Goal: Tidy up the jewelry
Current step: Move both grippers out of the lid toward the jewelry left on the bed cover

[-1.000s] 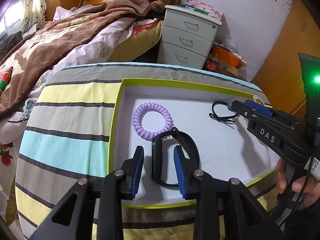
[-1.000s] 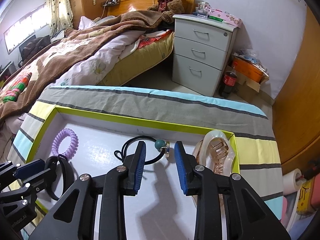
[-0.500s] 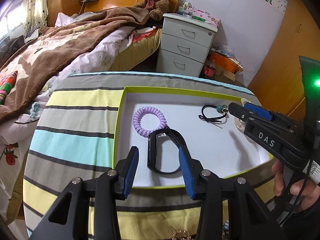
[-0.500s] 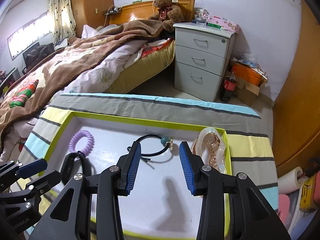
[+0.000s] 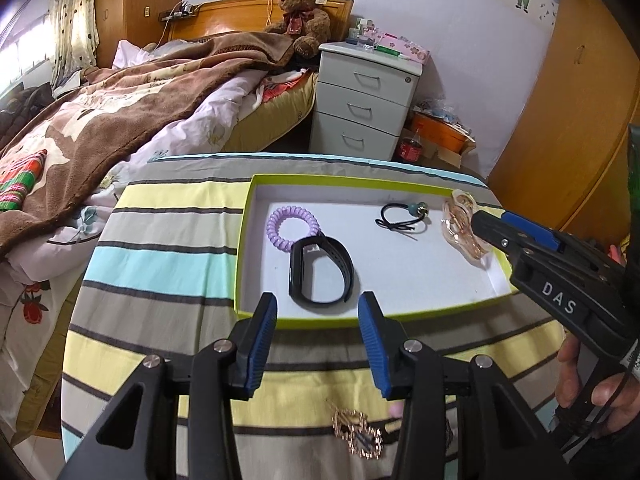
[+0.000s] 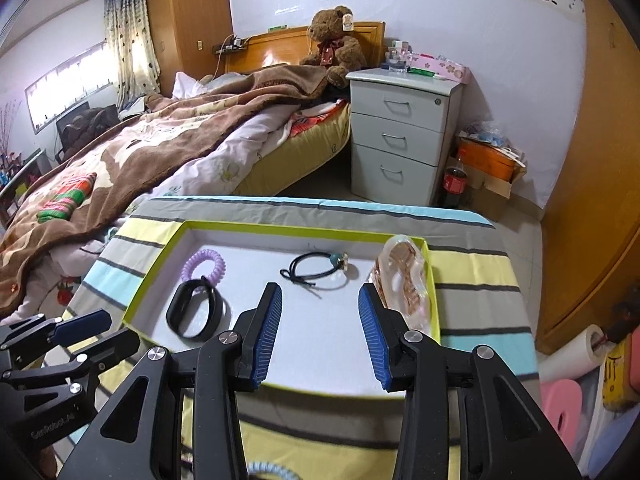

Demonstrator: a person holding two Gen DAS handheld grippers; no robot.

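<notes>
A white tray with a lime-green rim [image 5: 360, 322] [image 6: 434, 280] sits on the striped cloth. Inside lie a purple coil hair tie [image 5: 291, 227] [image 6: 204, 265], a black wristband [image 5: 321, 274] [image 6: 195, 313], a black elastic with a teal bead [image 5: 402, 216] [image 6: 316, 270] and a clear pink-gold hair claw [image 5: 462, 228] [image 6: 402, 276]. My left gripper [image 5: 318, 344] is open and empty, just outside the tray's near rim. My right gripper [image 6: 320, 336] is open and empty above the tray's near part. A gold ornament [image 5: 358, 432] lies on the cloth under the left gripper.
A light-blue coil [image 6: 266, 471] shows at the bottom edge on the cloth. Behind the table are a bed with a brown blanket [image 5: 120, 112], a grey drawer unit [image 5: 364, 100] and a wooden wardrobe [image 6: 592, 160]. The table's right edge drops to the floor.
Both grippers have pulled back toward me and opened wider. The left gripper has let go of the black wristband, which now lies in the tray. The tray looks farther away.
</notes>
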